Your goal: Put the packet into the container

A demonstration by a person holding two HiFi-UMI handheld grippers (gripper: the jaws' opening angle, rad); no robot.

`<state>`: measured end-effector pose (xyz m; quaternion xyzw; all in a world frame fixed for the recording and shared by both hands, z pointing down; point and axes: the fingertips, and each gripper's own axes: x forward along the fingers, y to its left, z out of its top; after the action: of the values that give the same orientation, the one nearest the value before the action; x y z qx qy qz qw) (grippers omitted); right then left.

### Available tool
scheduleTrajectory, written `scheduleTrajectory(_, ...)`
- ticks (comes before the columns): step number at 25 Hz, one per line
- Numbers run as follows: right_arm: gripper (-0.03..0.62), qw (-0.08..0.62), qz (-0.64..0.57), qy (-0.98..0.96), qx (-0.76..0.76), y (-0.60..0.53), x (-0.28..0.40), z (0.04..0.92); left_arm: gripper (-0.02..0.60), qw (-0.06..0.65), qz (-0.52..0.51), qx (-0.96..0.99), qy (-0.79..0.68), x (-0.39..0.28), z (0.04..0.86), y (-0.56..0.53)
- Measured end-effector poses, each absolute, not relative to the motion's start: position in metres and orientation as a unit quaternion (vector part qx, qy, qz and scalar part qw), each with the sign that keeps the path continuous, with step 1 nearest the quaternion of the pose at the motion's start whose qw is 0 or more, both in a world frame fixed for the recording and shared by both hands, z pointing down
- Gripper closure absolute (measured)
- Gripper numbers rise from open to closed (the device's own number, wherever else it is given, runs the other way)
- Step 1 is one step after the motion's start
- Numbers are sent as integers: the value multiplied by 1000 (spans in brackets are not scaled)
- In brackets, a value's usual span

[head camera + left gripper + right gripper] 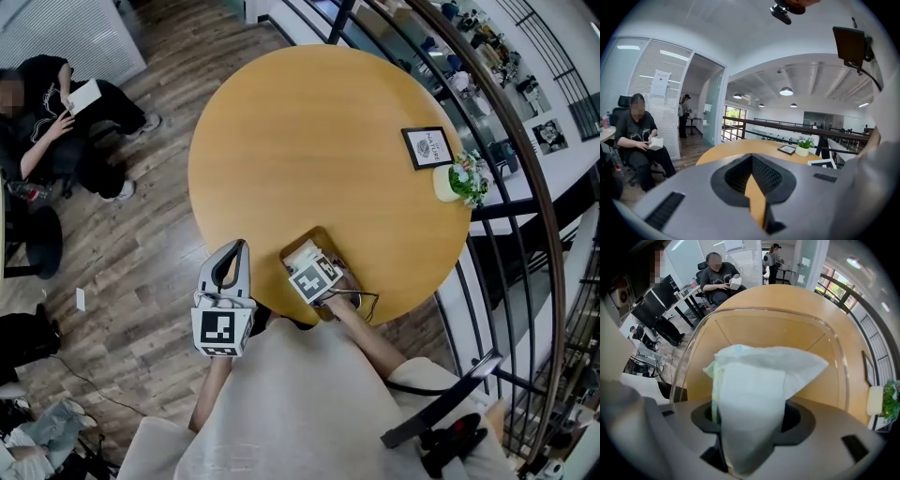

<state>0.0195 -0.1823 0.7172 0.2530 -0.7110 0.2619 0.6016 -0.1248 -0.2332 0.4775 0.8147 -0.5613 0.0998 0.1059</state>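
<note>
Right gripper (750,441) clamped on white packet (757,390), pointing down into clear container (836,357) at near edge of table (309,141). Left gripper (240,251) jaws together, empty, beyond that edge. Risk: flared packet corner snags the rim; unsteadied light container gets nudged off the edge.

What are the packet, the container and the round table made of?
The packet: soft matte white film or paper, going by its creases. The container: probably clear rigid plastic; the table shows through its walls. The table: wood or laminate, smooth light tan finish.
</note>
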Motion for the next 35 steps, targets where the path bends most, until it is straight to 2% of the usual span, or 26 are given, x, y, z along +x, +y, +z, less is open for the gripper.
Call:
scheduleTrajectory(11,321,598,253,-716,256,-183,17,715,577,102,95,817,-559,-128,475,-234)
scheduleTrajectory(19,278,587,228,-735,251,-185,17,692,577,99,88,823,-552,-125,473,-234)
scheduleTrajectory(35,276,505,188,-774,334,-203,31,600,577,97,91,833,-537,-118,472,-234)
